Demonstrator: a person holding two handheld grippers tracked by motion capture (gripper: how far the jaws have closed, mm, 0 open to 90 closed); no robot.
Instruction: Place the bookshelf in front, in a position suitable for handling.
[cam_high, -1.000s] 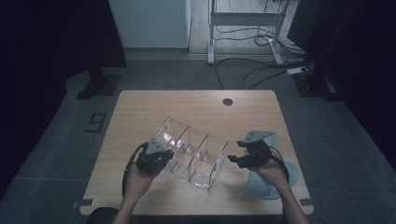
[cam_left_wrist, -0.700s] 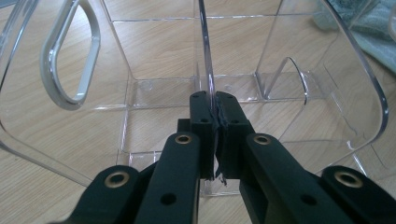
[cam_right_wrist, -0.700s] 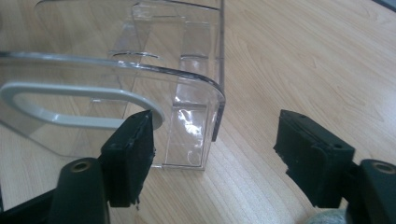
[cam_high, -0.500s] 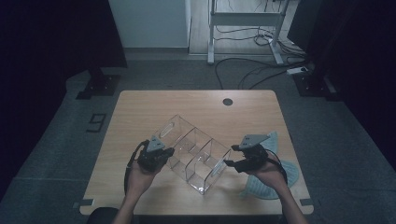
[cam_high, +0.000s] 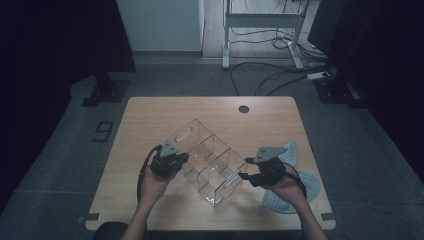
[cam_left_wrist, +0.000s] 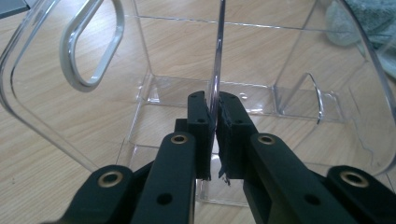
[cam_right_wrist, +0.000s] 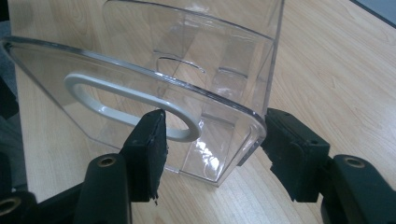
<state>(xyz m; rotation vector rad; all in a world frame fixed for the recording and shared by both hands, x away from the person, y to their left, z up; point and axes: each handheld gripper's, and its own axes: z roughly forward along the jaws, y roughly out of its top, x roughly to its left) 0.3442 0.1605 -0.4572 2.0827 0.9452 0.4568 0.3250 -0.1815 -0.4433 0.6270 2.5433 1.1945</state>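
A clear plastic organiser bin (cam_high: 207, 159) with dividers and a handle slot at each end lies slantwise on the wooden table (cam_high: 150, 115). My left gripper (cam_high: 181, 160) is shut on the thin edge of one of its clear walls (cam_left_wrist: 215, 70), with both pads pressed against it (cam_left_wrist: 215, 112). My right gripper (cam_high: 246, 172) straddles the bin's near end corner (cam_right_wrist: 212, 135). One pad (cam_right_wrist: 149, 140) sits in front of the white-rimmed handle slot (cam_right_wrist: 121, 102), the other (cam_right_wrist: 292, 149) is at the corner edge. Its jaws have just been closing around that corner.
A pale teal cloth (cam_high: 295, 192) lies on the table by the right hand, and it shows through the bin (cam_left_wrist: 369, 18). A round cable hole (cam_high: 243, 108) sits near the far edge. Beyond the table, cables and a stand's legs lie on the grey floor.
The right gripper's jaws have narrowed around the bin's end corner, and that hand has edged left toward the bin. The left gripper keeps its hold.
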